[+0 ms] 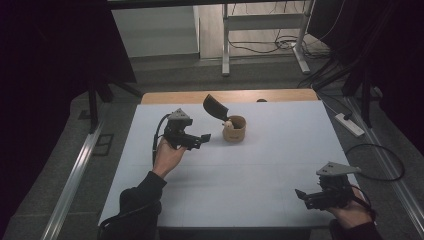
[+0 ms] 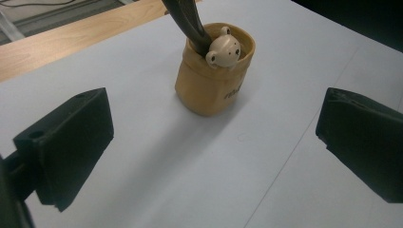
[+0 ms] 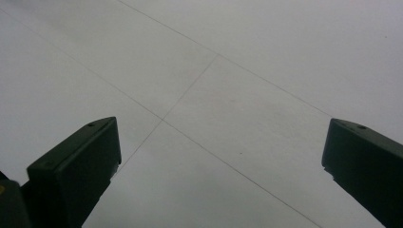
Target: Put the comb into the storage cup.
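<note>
A small tan holder (image 1: 234, 129) stands upright just above the middle of the high view, on the white table cover (image 1: 250, 170), near the strip of bare wood along the table's far edge (image 1: 230, 95). In the left gripper view the holder (image 2: 212, 85) sits in the upper middle of the frame: a soft-looking, rounded pot the colour of caramel, with a thick rolled rim, slightly creased sides and some dark lettering low on its right side, too small to read. A cream bear head (image 2: 224, 51) with two dark eyes and small round ears peeks over the rim, and a dark, curved shoehorn-like blade (image 2: 187, 21) leans out of the pot toward the top of the frame; in the high view that blade (image 1: 215, 106) flares broad and tilts to the upper left. The left gripper (image 1: 199, 140) hovers just left of the holder, jaws spread wide and empty, apart from it. The right gripper (image 1: 303, 198) is at the lower right of the high view, well apart from the holder, its jaws likewise wide open over bare cover with nothing between them.
</note>
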The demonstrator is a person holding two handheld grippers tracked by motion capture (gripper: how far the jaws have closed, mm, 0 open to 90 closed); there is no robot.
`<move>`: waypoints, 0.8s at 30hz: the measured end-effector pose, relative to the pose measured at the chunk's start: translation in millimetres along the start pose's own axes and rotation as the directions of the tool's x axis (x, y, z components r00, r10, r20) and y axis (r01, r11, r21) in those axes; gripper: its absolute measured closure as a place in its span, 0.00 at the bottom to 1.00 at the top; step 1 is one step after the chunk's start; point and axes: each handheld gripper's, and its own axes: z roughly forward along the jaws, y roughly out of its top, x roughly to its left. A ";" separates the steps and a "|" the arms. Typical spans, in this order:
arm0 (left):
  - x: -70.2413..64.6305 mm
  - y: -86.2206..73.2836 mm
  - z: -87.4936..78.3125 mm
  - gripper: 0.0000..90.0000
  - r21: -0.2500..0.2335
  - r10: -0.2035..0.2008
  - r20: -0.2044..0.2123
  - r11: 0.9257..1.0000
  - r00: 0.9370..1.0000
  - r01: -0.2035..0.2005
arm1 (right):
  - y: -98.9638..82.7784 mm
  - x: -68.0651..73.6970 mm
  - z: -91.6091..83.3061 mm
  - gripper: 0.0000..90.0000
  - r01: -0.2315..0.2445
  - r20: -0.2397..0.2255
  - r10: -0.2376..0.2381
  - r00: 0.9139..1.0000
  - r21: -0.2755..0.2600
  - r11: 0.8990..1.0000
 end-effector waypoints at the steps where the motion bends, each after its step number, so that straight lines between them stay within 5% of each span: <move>1: 0.0 -0.5 -1.0 0.00 0.002 0.004 -0.001 1.000 1.000 -0.004 | 0.0 0.0 0.0 0.00 0.000 0.000 0.000 1.000 0.001 1.000; 24: -6.6 -14.7 -14.8 0.00 0.007 0.003 -0.010 1.000 1.000 -0.003 | 0.1 0.5 0.4 0.00 0.005 0.001 -0.005 1.000 0.004 1.000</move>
